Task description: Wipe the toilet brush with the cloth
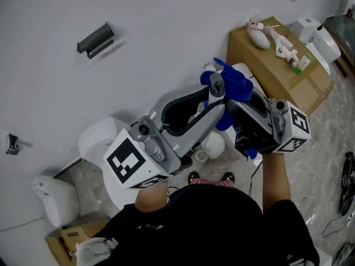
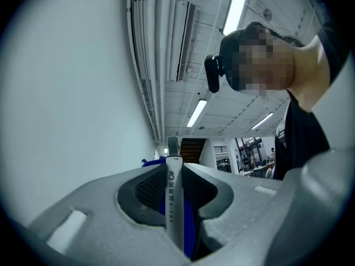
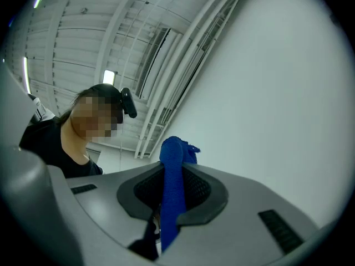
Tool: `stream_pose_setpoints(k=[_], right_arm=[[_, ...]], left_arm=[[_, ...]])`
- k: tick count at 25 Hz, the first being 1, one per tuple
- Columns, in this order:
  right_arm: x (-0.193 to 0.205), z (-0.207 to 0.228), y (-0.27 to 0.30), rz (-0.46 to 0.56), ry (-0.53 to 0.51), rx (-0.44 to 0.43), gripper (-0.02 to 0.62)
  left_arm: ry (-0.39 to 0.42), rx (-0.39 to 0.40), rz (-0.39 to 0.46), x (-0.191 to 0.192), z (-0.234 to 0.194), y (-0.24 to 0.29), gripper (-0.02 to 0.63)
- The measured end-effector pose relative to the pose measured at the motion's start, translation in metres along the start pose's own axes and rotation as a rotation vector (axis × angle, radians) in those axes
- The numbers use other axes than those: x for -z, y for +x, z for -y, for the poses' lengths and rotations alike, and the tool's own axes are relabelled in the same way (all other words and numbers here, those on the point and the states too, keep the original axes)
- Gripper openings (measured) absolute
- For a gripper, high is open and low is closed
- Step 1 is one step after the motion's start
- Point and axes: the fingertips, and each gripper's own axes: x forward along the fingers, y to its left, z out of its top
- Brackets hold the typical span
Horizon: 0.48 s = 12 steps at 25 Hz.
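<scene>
The left gripper view looks along the left gripper (image 2: 173,168), whose jaws are clamped on the white handle of the toilet brush (image 2: 173,195). The handle stands up between the pads. It bears printed marks too small to read, and the blue cloth (image 2: 189,231) lies just behind it. In the right gripper view the right gripper (image 3: 175,170) is pinched shut on that cloth (image 3: 173,187), and a folded strip of it rises past the jaw tips. Both of these views tilt upward to a ceiling light (image 2: 236,7) and a plain wall (image 3: 277,82), so neither shows the floor.

Only the head view sets the two grippers together. The left gripper (image 1: 213,96) slants up and to the right from its marker cube (image 1: 130,162), and the right gripper (image 1: 239,100) points up and to the left. Their tips meet where the cloth (image 1: 236,81) bunches against the grey top end of the toilet brush (image 1: 216,85).

The lower part of the brush is hidden behind the left gripper. A white rounded thing (image 1: 212,144) shows below the grippers, but I cannot tell whether it is the brush's head. Both forearms reach forward from the body at the bottom edge, which cuts the person off.

Farther off, a cardboard box (image 1: 277,71) carrying small white items (image 1: 258,35) stands by the wall, and a dark bracket (image 1: 95,39) is fixed to that wall.
</scene>
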Motion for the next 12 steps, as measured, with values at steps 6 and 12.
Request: stream_pose_setpoints(k=[6,12], right_arm=[[0.0035,0.0,-0.004,0.002,0.015,0.004,0.061],[0.0091,0.0017,-0.0055,-0.002,0.024,0.021,0.061]], left_arm=[[0.023,-0.006,-0.006,0.0011,0.0016,0.0007,0.089],[0.022,-0.015,-0.002,0.0009,-0.0004,-0.0003,0.089]])
